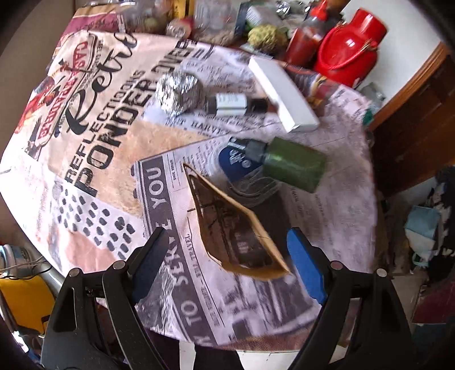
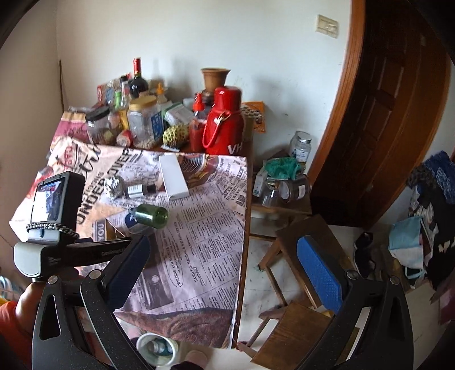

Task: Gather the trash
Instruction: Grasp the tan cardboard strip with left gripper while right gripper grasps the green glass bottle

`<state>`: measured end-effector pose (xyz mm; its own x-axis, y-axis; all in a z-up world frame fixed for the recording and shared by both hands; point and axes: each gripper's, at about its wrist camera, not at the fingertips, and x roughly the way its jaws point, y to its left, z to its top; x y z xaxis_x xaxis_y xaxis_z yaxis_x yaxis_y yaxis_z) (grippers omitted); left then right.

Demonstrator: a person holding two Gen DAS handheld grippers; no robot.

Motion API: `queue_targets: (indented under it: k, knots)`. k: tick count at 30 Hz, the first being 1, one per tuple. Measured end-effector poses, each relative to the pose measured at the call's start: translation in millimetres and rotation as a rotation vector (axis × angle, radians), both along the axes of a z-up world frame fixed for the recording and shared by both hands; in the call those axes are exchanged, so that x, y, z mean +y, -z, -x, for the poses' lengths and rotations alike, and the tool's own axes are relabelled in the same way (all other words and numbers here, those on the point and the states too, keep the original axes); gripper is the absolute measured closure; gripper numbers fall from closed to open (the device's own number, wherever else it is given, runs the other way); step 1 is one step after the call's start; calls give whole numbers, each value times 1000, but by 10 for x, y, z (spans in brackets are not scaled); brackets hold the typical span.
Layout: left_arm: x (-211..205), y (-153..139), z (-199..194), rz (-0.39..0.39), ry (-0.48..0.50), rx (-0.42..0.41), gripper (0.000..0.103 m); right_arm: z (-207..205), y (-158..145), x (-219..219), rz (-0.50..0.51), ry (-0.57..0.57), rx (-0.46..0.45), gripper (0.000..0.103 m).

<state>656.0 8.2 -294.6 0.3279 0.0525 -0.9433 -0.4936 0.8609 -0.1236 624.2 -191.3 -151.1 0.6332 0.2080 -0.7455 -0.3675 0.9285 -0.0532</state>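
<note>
Left gripper (image 1: pixel 224 256) is standing wide open, holding nothing, straddling the torn brown cardboard scrap (image 1: pixel 236 230) lying flat on the newsprint-patterned tablecloth (image 1: pixel 119 148). Right gripper (image 2: pixel 224 270) is also gaping empty, hovering over the table edge. Risks: the thin scrap is sitting flush, so the pads may be pinching cloth instead, dragging it and rolling the green glass bottle (image 1: pixel 290 162) just beyond. White bin (image 2: pixel 156 348) is waiting on the floor below.

Green bottle (image 1: pixel 295 163) motion-blurred, jars (image 1: pixel 176 17) cropped at top edge, bottle label unreadable
</note>
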Motion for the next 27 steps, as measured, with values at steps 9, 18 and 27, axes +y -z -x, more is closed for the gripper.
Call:
queue_targets:
  k: [9, 18, 27]
  knots:
    - [229, 276, -84, 76, 105, 22, 55, -322, 303, 268, -96, -52, 108, 1]
    - [616, 120, 16, 83, 181, -40, 93, -661, 714, 791, -189, -81, 291, 1]
    - [1081, -255, 71, -36, 189, -113, 93, -967, 1078, 1178, -189, -16, 377, 8]
